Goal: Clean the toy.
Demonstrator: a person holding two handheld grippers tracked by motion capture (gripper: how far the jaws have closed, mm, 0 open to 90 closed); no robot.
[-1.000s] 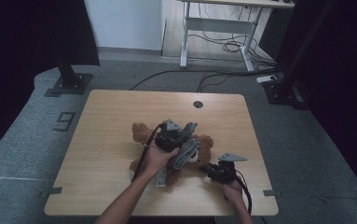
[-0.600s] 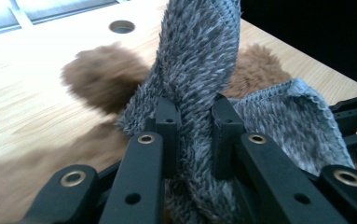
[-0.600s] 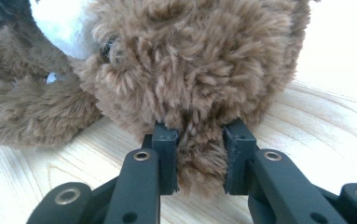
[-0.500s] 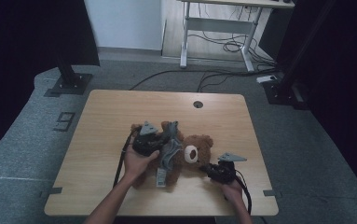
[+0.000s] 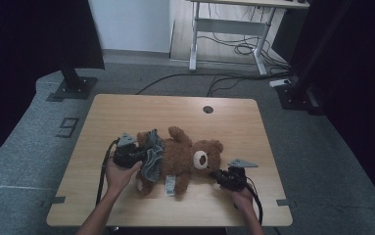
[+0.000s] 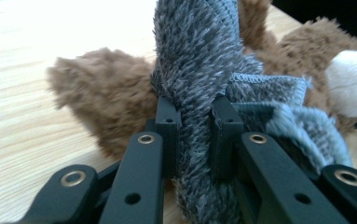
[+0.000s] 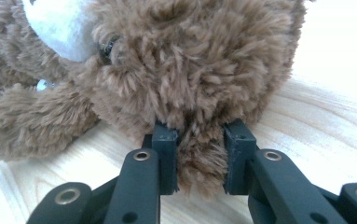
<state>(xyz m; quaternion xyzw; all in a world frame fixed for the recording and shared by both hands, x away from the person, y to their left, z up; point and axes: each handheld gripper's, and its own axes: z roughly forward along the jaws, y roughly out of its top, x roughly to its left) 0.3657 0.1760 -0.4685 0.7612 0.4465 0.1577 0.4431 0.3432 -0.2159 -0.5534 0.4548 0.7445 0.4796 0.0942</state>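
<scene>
Wooden table (image 5: 126, 117), pale grain, round grommet hole (image 5: 208, 109) near its far edge, standing on grey floor (image 5: 33, 147) with a dark stand base (image 5: 72, 89) at far left and a white desk frame (image 5: 229, 29) with loose cables (image 5: 234, 49) behind. Bear (image 5: 182, 156) — brown plush, lying on its side across the near middle of the table, head toward the right, white muzzle (image 5: 200, 159) showing, a white tag (image 5: 170, 185) at its near side. Garment (image 5: 152, 155) — grey fuzzy knit, bunched around the bear's lower body at the left, ribbed edge visible in the left gripper view (image 6: 264, 84). Left gripper (image 5: 128, 152), held in the person's left hand (image 5: 119, 174), just left of the bear; in the left gripper view its jaws stand nearly together, clamped on a thick fold of the garment (image 6: 195, 93) that rises between the pads, with brown fur (image 6: 101, 93) behind it. Right gripper (image 5: 220, 176), grey three-cornered plate on top, held in the right hand (image 5: 243, 198) at the bear's head, near the table's near right edge; in the right gripper view its jaws are closed to a narrow gap, pinching a tuft of the bear's head (image 7: 199, 158), the pads pressing the fur from both sides, the head (image 7: 190, 60) resting on the tabletop (image 7: 334, 116). Black cable (image 5: 102, 171) trails from the left gripper toward the near edge; another (image 5: 257, 203) trails from the right.
</scene>
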